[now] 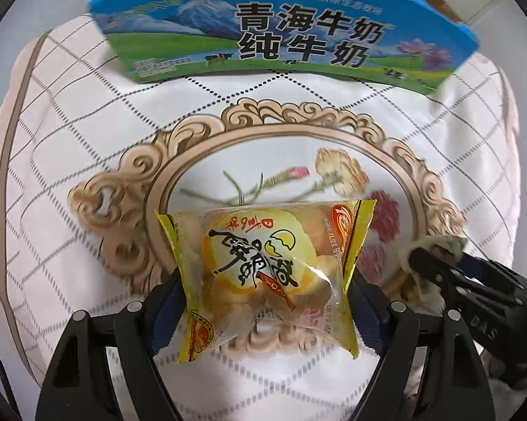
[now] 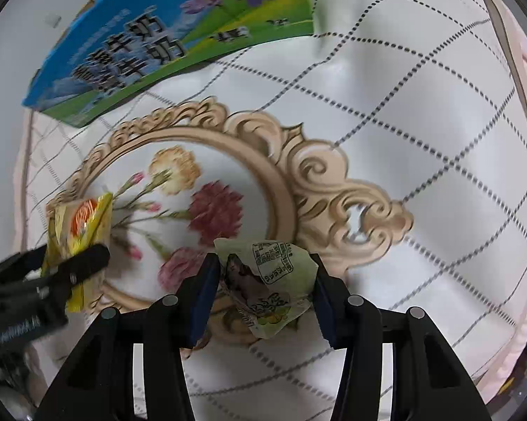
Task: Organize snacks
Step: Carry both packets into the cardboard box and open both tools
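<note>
Snacks held over the tablecloth [image 1: 88, 161]
Left gripper [image 1: 265, 301] grasps yellow cake pack [image 1: 263, 266]; right gripper [image 2: 263, 298] grasps green packet [image 2: 274, 280]; milk box [image 1: 281, 31] at 12 o'clock.

1. Milk carton [image 1: 281, 31], ahead of the left gripper's fingers: large black characters "青海牛奶" over "纯牛奶"; above them a pale line beginning "100%", the rest too blurred to read.
2. Yellow snack packet [image 1: 263, 273], between the left gripper's fingers: black brush-style characters, upside down to the camera, not legible; small print at its edge unreadable.
3. Green snack packet [image 2: 270, 280], between the right gripper's fingers: a boxed block of fine print, too small to read.
</note>
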Demonstrator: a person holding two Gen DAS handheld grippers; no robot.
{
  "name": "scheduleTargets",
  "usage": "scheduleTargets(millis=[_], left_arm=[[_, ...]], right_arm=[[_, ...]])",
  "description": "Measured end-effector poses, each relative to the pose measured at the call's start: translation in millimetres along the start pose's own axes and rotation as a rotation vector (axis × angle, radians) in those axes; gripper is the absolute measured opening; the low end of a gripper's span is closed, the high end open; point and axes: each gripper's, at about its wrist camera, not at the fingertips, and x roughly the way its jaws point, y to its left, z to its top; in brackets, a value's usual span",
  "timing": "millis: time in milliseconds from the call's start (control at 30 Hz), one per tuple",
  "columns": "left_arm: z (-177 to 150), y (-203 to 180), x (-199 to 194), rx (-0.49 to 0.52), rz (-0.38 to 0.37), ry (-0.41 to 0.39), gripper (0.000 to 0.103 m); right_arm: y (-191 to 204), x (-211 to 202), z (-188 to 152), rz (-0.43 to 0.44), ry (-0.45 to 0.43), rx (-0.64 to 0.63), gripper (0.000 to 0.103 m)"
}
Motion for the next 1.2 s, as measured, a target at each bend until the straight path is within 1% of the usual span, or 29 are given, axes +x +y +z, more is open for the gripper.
scheduleTargets(millis=[100, 200, 233, 333, 500, 633, 833, 933, 967, 1033, 1133, 1200], left_arm=[[-21, -5, -9, 0.01, -0.005, -0.022, 0.081], [-23, -14, -25, 0.014, -0.023, -0.049, 0.081], [-19, -3, -34, 0.013, -0.031, -0.054, 0.081], [-18, 6, -53, 0.011, -0.055, -0.091, 0.081], [-6, 18, -86, 0.006, -0.098, -0.148, 0.081], [16, 12, -110, 0.01, -0.126, -0.202, 0.081], [63, 10, -145, 0.03, -0.139, -0.274, 0.081], [93, 8, -156, 0.05, -0.126, -0.302, 0.081], [107, 8, -159, 0.05, -0.123, -0.306, 0.081], [131, 10, -159, 0.05, -0.12, -0.301, 0.081], [172, 14, -155, 0.04, -0.105, -0.294, 0.081], [198, 15, -145, 0.033, -0.102, -0.269, 0.081]], right_arm=[[10, -5, -5, 0.03, -0.001, -0.005, 0.052], [25, -9, -11, 0.051, -0.011, -0.013, 0.051], [26, -12, -11, 0.06, -0.016, -0.014, 0.051], [4, -33, 3, 0.081, -0.035, -0.02, 0.051], [7, -65, 9, 0.122, -0.085, -0.035, 0.051], [11, -96, 23, 0.168, -0.131, -0.036, 0.051], [22, -136, 65, 0.194, -0.22, -0.053, 0.05], [29, -151, 95, 0.187, -0.261, -0.066, 0.05], [31, -156, 106, 0.183, -0.274, -0.071, 0.046], [34, -165, 127, 0.173, -0.295, -0.079, 0.037], [38, -167, 161, 0.125, -0.312, -0.094, 0.037], [36, -158, 186, 0.116, -0.298, -0.08, 0.036]])
